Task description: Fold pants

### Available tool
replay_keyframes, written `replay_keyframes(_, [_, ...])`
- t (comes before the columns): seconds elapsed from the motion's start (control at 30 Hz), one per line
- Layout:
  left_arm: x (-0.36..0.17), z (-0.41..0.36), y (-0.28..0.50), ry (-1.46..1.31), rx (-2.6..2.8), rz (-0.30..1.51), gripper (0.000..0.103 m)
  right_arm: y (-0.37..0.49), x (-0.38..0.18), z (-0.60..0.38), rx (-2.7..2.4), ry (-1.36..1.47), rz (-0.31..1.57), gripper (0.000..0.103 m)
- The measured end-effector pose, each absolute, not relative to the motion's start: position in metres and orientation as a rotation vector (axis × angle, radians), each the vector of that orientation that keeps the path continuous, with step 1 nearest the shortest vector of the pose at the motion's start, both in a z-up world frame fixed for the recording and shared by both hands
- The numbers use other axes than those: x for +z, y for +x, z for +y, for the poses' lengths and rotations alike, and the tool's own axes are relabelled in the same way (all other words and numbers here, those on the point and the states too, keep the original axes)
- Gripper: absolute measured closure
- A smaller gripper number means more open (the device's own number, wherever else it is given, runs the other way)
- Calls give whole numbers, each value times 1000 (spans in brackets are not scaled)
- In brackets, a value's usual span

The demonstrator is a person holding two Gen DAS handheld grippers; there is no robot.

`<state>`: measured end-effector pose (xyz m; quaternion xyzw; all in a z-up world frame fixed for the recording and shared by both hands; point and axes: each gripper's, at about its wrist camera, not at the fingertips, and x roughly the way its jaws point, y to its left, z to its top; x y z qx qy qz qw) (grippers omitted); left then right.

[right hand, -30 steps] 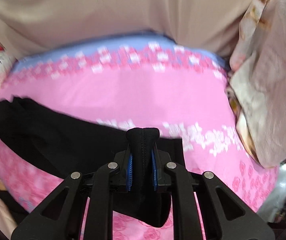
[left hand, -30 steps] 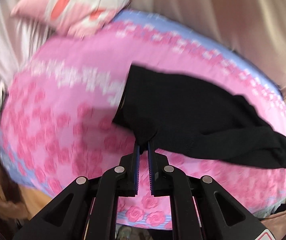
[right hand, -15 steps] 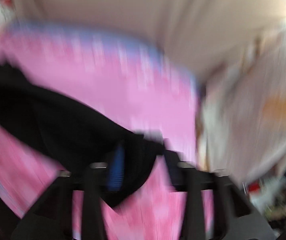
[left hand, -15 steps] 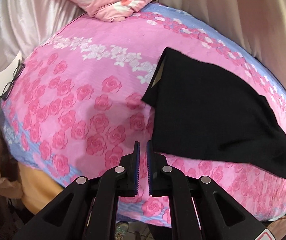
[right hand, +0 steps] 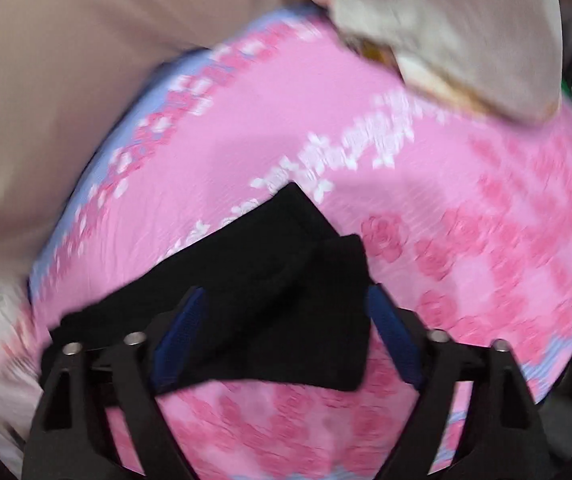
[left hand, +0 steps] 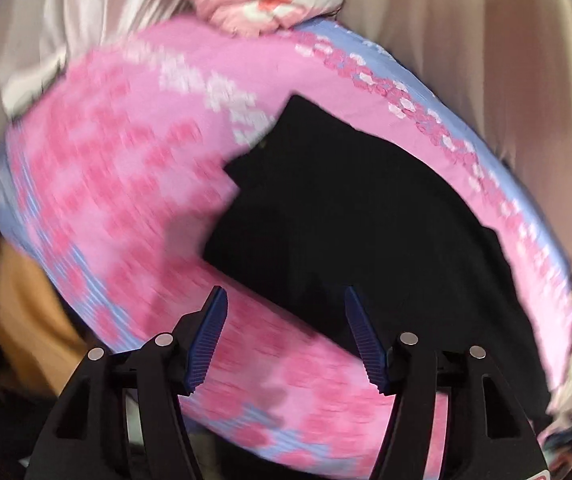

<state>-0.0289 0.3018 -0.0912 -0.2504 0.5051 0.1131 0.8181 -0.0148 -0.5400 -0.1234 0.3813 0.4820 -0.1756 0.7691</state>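
The black pants (left hand: 350,220) lie spread on the pink flowered bed cover (left hand: 125,184). The left gripper (left hand: 286,300) is wide open at their near edge and holds nothing. The right gripper (right hand: 281,292) is wide open too — a folded end of the pants sits between its fingers, not pinched.

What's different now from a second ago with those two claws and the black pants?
Both have let go. The left gripper and right gripper, each shut on the pants a second ago, now stand open. The pants stay on the pink bedspread.
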Motion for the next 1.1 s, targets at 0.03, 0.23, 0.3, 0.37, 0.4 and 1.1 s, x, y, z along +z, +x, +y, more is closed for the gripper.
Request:
replay_keyframes(0.03, [-97, 298, -29, -584, 252, 1088, 44, -9, -137, -546, -412, 905, 1092, 41])
replay_keyframes(0.23, [-130, 291, -25, -775, 295, 1167, 42, 21, -167, -546, -510, 980, 1172, 85])
replay_keyframes(0.3, [-140, 294, -22, -815, 330, 1188, 42, 35, -164, -543, -503, 940, 1177, 96])
replay_keyframes(0.37, [-150, 299, -16, -852, 370, 1206, 42, 51, -144, -537, -473, 880, 1146, 97])
replay_keyframes(0.4, [-154, 300, -12, -863, 387, 1218, 42, 58, -128, -536, -430, 875, 1095, 97])
replay_keyframes(1.1, [-153, 290, 24, -654, 399, 1275, 35, -45, -146, -555, -508, 789, 893, 73])
